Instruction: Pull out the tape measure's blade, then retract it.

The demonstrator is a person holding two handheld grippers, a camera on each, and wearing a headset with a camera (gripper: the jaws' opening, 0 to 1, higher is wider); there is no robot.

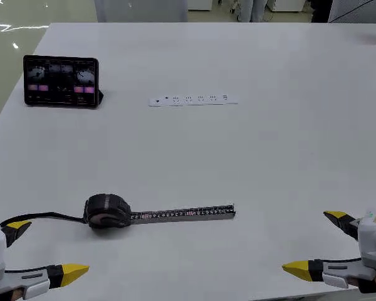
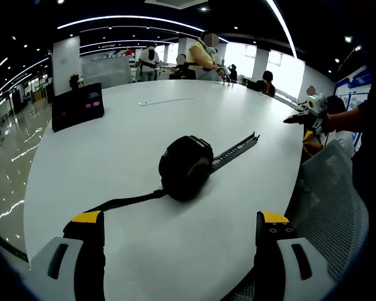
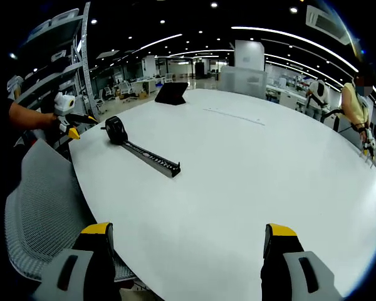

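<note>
A black tape measure (image 1: 106,211) lies on the white table (image 1: 238,150), its blade (image 1: 183,214) drawn out to the right and lying flat, and a black strap trails left from the case. My left gripper (image 1: 47,249) is open at the near left, a little short of the case (image 2: 186,167), touching nothing. At the near right edge my right gripper (image 1: 326,243) is also open, well right of the blade's end hook (image 3: 174,169). In the right gripper view the case (image 3: 114,130) sits far left with the left gripper (image 3: 72,119) beyond it.
A dark tablet (image 1: 61,81) stands propped at the far left of the table. A white power strip (image 1: 193,100) lies flat at mid-table. A grey mesh chair (image 3: 44,207) is by the near edge, and people stand beyond the far side (image 2: 203,53).
</note>
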